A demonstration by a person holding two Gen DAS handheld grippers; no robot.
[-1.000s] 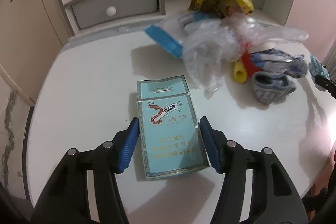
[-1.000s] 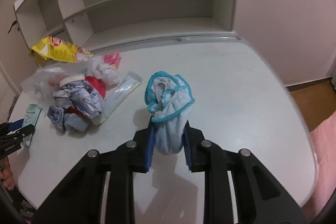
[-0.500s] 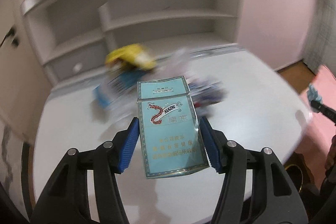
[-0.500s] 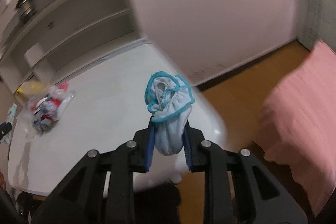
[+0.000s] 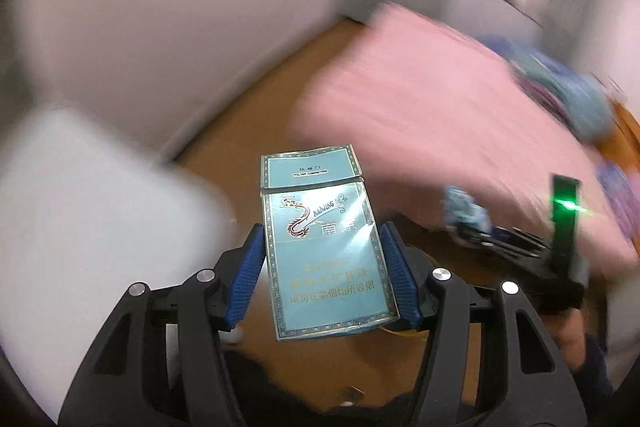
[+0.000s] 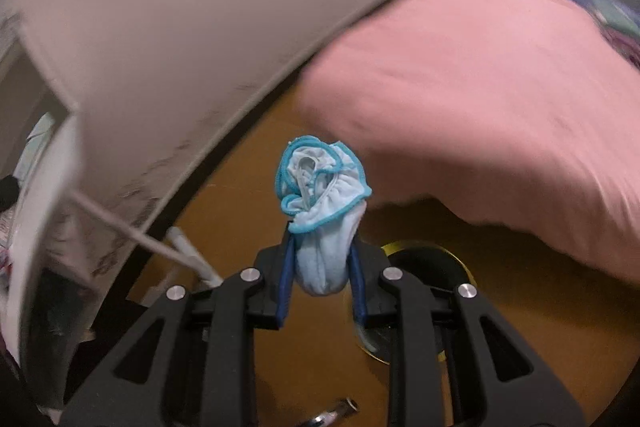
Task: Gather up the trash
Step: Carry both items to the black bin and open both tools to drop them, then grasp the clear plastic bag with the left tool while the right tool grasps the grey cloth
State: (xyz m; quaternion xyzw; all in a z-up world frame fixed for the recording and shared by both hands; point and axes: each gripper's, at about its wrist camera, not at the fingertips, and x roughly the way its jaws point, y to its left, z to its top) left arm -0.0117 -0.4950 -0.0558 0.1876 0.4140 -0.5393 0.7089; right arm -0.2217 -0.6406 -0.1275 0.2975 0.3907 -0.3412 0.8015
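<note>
Two claws, one item each, both held up over the wood floor (image 6: 520, 315).
Left claw (image 5: 322, 277) is clamped on one light-blue cigarette pack (image 5: 324, 251), upright between its two blue pads (image 5: 246, 279), lid flap bent back. Right claw (image 6: 322, 277) is pinched on one balled pale-blue cloth (image 6: 322, 211) with teal trim. One pink bed (image 6: 500, 115) sits at right, one white bench (image 5: 92, 211) at left, both blurred. One round dark bin (image 6: 424, 263) shows under the right claw.
</note>
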